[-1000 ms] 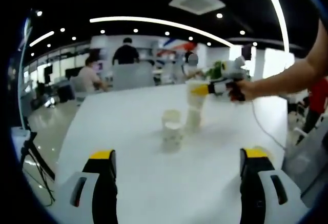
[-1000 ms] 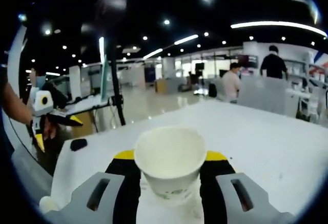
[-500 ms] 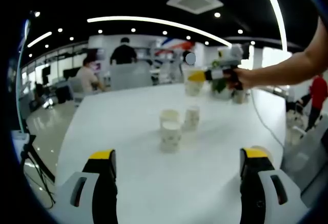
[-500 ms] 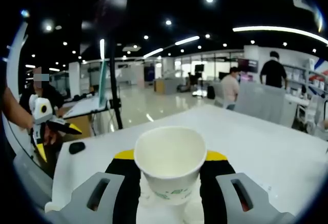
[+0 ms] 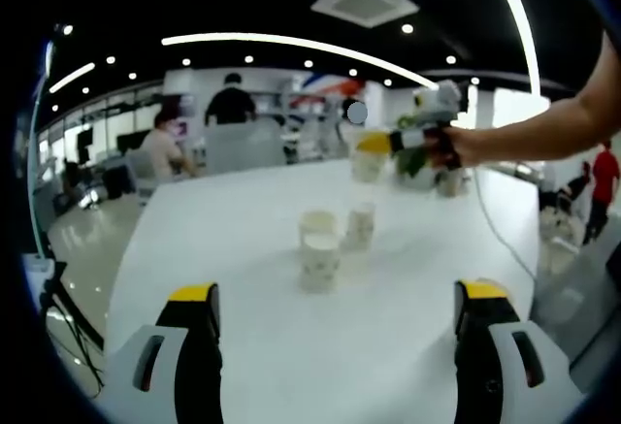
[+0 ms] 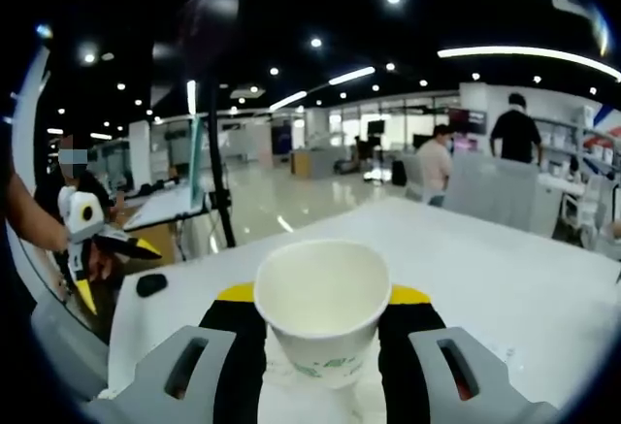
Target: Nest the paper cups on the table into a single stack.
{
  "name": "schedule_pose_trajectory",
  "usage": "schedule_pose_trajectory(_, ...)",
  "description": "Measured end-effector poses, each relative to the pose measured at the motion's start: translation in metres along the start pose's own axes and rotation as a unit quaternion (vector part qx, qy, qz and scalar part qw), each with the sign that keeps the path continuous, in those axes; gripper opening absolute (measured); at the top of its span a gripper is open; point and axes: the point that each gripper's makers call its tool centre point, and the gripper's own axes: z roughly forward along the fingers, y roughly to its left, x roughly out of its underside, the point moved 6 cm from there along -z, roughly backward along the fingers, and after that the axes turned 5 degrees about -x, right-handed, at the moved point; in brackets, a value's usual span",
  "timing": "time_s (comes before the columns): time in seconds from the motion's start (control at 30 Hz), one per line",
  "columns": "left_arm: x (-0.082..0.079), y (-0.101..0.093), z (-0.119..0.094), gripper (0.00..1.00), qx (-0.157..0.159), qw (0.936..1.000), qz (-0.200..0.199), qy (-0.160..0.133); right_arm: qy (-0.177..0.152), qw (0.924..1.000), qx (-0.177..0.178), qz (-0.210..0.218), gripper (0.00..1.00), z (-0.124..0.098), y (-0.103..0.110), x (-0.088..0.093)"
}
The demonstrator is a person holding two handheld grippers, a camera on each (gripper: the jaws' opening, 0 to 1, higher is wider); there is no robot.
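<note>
Three white paper cups stand on the white table (image 5: 223, 249): one in front (image 5: 318, 263), one right behind it (image 5: 317, 221), and one to the right (image 5: 360, 224). My left gripper (image 5: 337, 300) is open near the table's front, well short of them, with nothing between its fingers. My right gripper (image 5: 375, 143) comes in from the right, held by a person's hand, with another paper cup (image 5: 367, 165) in the air above the table. In the right gripper view that cup (image 6: 322, 308) sits upright between the jaws of the right gripper (image 6: 322, 294), which is shut on it.
The left gripper (image 6: 114, 271) shows at the far left of the right gripper view, open, near a small black object (image 6: 150, 284) on the table edge. A tripod pole (image 6: 215, 172) stands beyond. Seated and standing people (image 5: 231, 104) are at desks in the background. A cable (image 5: 495, 240) runs across the table's right.
The right gripper has lifted its cup up off the right-hand cup, which now stands alone. The left gripper has stayed open and almost still.
</note>
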Motion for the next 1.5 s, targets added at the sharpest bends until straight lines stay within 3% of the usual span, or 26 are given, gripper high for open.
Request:
schedule_pose_trajectory(0.6, 0.001, -0.011, -0.006, 0.98, -0.003, 1.0, 0.004, 0.007, 0.005, 0.9999, 0.001, 0.015, 0.42, -0.021, 0.022, 0.003)
schedule_pose_trajectory(1.5, 0.009, -0.017, -0.018, 0.98, 0.003, 0.9997, 0.0, 0.025, -0.005, 0.9999, 0.002, 0.012, 0.42, -0.04, 0.047, -0.013)
